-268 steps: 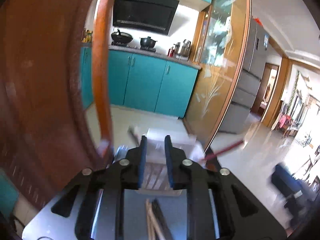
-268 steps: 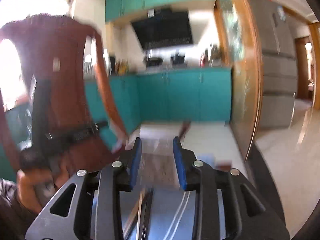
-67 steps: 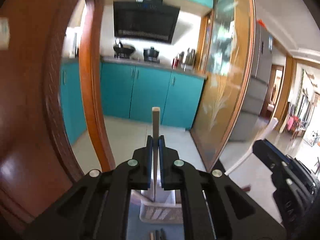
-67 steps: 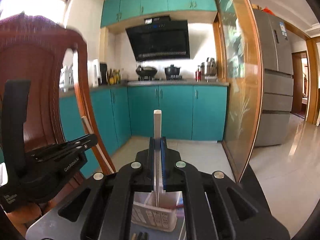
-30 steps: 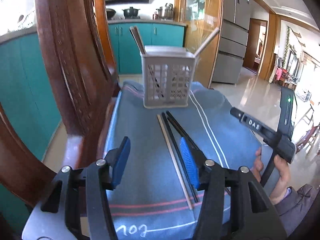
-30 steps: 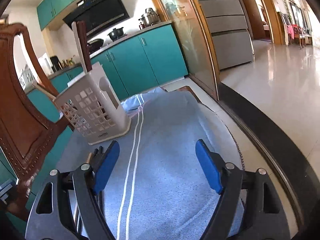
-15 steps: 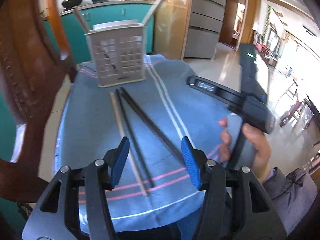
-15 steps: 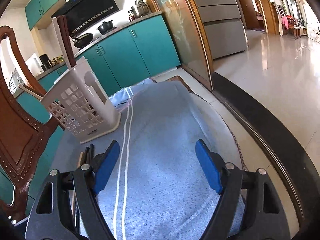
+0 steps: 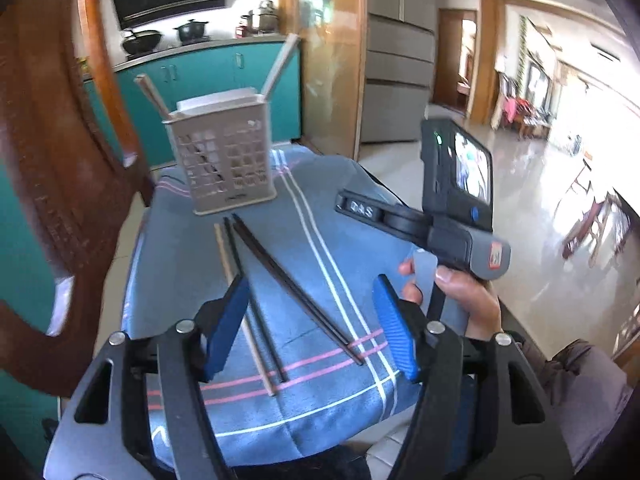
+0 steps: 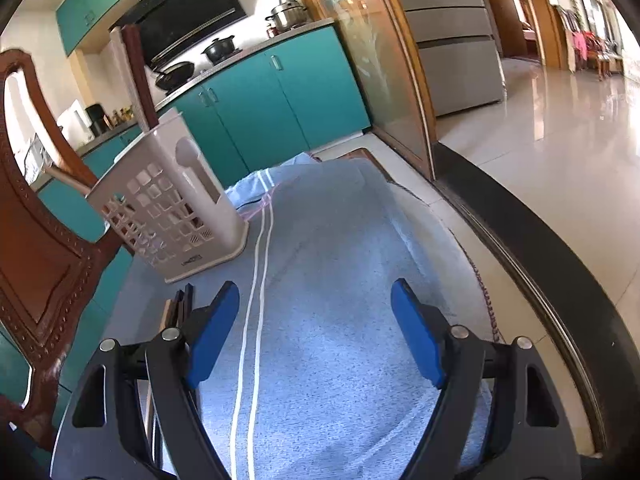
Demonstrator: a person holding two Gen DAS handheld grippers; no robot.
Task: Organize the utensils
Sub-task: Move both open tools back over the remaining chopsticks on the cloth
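Chopsticks (image 9: 298, 284) loose on cloth (image 9: 320, 208); left tongs (image 9: 310, 316) opening, empty; right tongs (image 10: 316, 332) released, handle reads "DAS".

opening left tongs (image 9: 310, 312) above chopsticks (image 9: 280, 280) before utensil basket (image 9: 224, 164)

Both views are brightly daylit. Strong glare is thrown off the polished floor (image 9: 568, 184) at the right, where detail is washed out. Straight lines are bent by fisheye distortion, corners are vignetted black, and edges are softly blurred.

Blue striped cloth (image 9: 328, 240), black chopsticks (image 9: 296, 284)
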